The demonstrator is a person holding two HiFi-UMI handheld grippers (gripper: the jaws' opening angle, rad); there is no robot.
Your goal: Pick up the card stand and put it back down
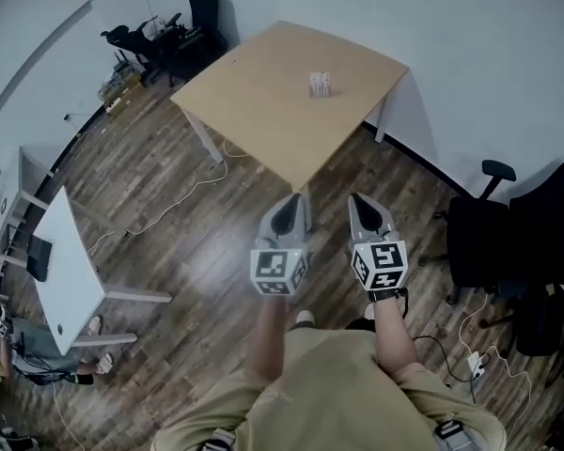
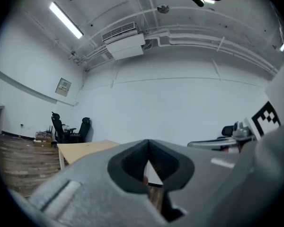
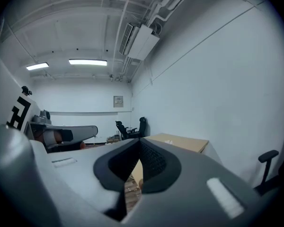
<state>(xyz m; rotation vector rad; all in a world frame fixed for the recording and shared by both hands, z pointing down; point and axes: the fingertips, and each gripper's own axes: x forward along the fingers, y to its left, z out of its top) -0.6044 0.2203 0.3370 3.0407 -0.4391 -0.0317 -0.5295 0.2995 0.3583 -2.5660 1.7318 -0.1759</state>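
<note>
- We have not begun the pick yet: the card stand [image 1: 320, 85] sits untouched on the desk [image 1: 254, 111], toward its far edge, alone on the top.
- Our left claw [image 1: 289, 212] and right claw [image 1: 367, 212] hang side by side over the wood floor [image 1: 197, 242]. They are just short of the desk's near corner and well apart from the stand.
- Both claws are pressed together, with nothing between them.
- Next, we judge, we must step up to the desk, spread one claw wide and bring it level around the stand before lifting.
</note>
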